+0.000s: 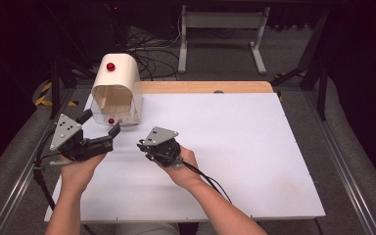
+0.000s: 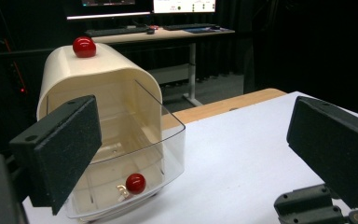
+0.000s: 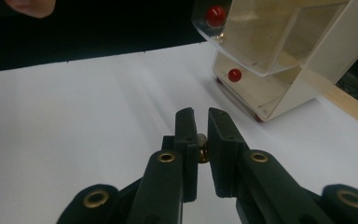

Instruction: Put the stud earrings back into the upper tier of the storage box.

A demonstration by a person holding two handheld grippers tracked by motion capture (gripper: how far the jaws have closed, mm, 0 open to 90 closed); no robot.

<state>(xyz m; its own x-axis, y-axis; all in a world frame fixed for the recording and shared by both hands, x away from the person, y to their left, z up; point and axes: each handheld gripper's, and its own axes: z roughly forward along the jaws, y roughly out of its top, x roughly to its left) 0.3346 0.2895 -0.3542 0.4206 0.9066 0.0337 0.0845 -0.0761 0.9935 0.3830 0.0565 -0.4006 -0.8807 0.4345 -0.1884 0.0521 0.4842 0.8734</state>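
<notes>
We read this as early: the box sits upper left on the table, its clear door apparently swung open, and neither tool touches it yet. Left tool has jaws wide apart and holds nothing, just in front of the box opening. Right tool sits centre-left of the frame, its jaws nearly together. Right gripper view adds what the high view can't: a small brass-coloured piece between those jaws, too small to identify. Left gripper view shows the door knob and top knob clearly.
</notes>
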